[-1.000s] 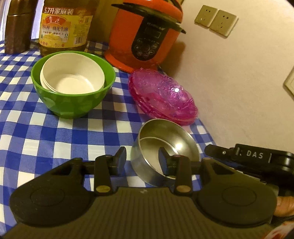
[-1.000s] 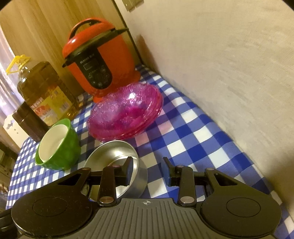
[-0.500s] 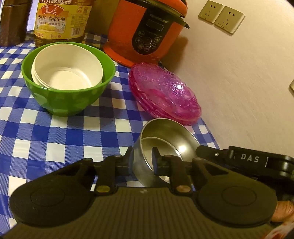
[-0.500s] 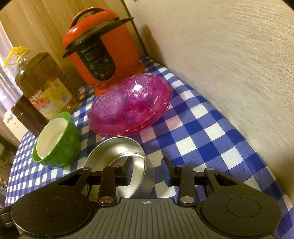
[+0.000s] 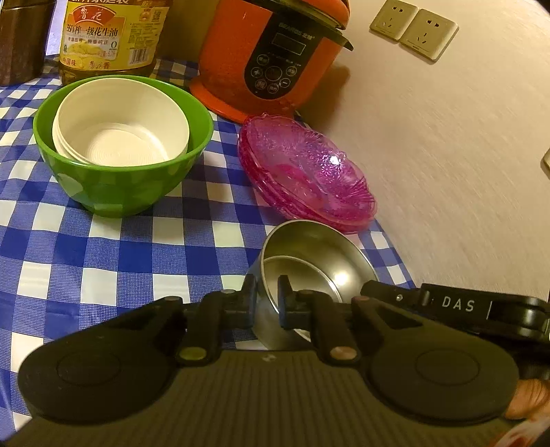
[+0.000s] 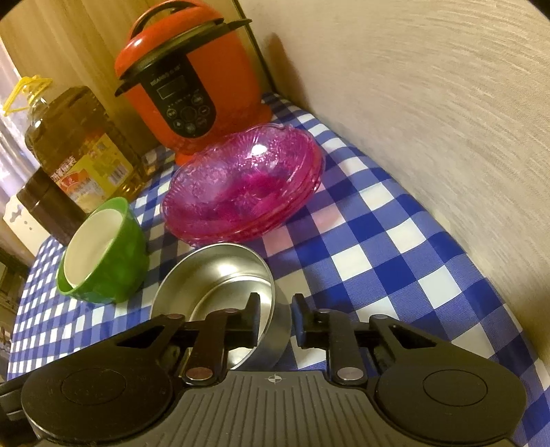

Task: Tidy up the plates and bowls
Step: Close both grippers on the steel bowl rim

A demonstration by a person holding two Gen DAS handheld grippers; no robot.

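A steel bowl (image 5: 319, 254) (image 6: 220, 275) stands on the blue checked cloth (image 5: 103, 268) near the wall. My left gripper (image 5: 267, 302) is shut on its near-left wall, one finger inside and one outside. My right gripper (image 6: 276, 318) straddles the bowl's right wall. Its jaws are closing, with a small gap left at the inner pad. Behind the steel bowl lies a stack of pink glass plates (image 5: 309, 175) (image 6: 240, 192). A green bowl (image 5: 120, 192) (image 6: 120, 261) at the left holds nested white bowls (image 5: 120, 137) (image 6: 89, 244).
A red pressure cooker (image 5: 271, 55) (image 6: 185, 89), a big oil bottle (image 5: 106, 34) (image 6: 75, 148) and a dark canister (image 5: 20, 41) (image 6: 44, 203) line the back. A beige wall (image 6: 429, 120) with sockets (image 5: 412, 31) runs close along the right.
The left jaws have closed from straddling the steel bowl's wall to pinching it. The right jaws have narrowed around the opposite wall. The bowl has stayed in place.
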